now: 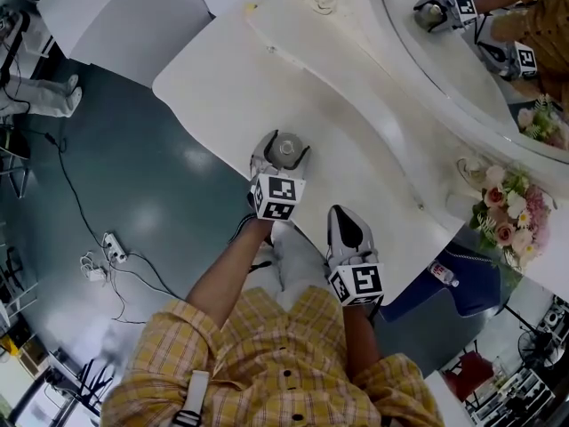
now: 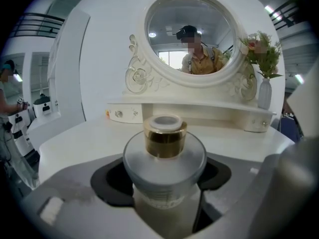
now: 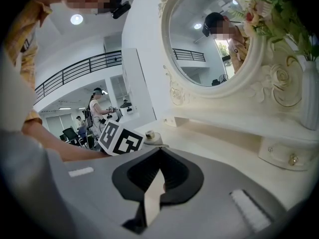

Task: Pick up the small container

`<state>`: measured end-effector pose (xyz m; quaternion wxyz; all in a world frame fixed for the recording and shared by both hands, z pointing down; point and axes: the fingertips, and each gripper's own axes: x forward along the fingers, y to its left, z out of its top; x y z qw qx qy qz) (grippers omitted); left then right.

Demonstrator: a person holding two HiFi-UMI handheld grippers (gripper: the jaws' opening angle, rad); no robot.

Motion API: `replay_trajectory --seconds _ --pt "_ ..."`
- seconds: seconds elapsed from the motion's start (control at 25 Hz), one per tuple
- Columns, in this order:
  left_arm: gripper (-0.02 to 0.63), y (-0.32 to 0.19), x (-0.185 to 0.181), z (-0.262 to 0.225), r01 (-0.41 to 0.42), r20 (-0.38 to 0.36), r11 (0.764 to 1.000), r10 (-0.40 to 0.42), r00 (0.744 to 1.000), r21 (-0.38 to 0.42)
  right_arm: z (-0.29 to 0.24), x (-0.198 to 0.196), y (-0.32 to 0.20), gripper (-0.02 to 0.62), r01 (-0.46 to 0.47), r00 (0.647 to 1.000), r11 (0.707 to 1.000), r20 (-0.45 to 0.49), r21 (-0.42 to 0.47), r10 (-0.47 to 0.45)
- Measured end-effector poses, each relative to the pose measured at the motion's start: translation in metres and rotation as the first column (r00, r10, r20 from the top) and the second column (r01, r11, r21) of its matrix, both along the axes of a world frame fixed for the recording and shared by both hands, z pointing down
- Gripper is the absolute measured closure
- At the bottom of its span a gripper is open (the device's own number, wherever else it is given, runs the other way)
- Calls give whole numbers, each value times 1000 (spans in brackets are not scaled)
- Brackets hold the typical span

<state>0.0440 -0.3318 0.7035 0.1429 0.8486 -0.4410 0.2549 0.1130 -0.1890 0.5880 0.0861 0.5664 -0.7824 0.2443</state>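
My left gripper [image 1: 283, 149] pinches the frosted small container [image 2: 164, 156], cap on, contents unreadable; my right gripper [image 3: 158, 153] has its jaws pressed together.

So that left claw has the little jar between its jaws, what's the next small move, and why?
Probably a slow, straight lift. The left gripper has its jaws on both sides of the small container, so the grip looks made. It is near the edge of the table, where sliding could tip it. The right gripper is shut and empty.
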Motion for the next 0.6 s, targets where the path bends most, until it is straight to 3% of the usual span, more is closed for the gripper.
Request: replay_trajectory --seconds 0.6 --pt "262 5 -1 -5 5 -23 1000 -6 1000 -18 -4 7 3 595 -15 1000 1000 -6 19 15"
